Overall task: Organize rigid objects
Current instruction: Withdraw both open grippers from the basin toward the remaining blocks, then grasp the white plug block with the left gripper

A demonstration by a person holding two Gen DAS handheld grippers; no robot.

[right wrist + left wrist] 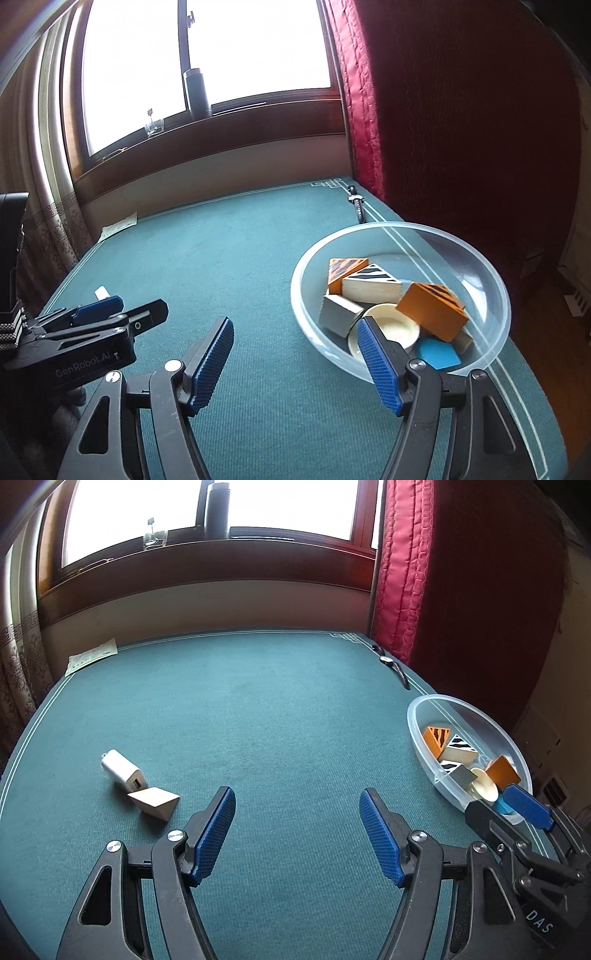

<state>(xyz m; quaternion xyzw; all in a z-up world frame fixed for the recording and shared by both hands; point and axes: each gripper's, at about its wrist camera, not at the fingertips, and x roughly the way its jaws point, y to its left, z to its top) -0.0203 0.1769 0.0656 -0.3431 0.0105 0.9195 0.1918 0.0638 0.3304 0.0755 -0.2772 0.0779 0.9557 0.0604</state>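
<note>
Spread wide and empty above the green table [280,716], the left gripper [297,834] is best lowered squarely over the plain wooden wedge [155,803] touching the white charger [123,773], while the right gripper [295,356], likewise parted, is kept beside the clear bowl [476,254].

Green felt table [277,709]: clear bowl [491,266], white charger [123,773], wooden wedge [155,805], wristwatch [391,664], paper [92,659].
</note>
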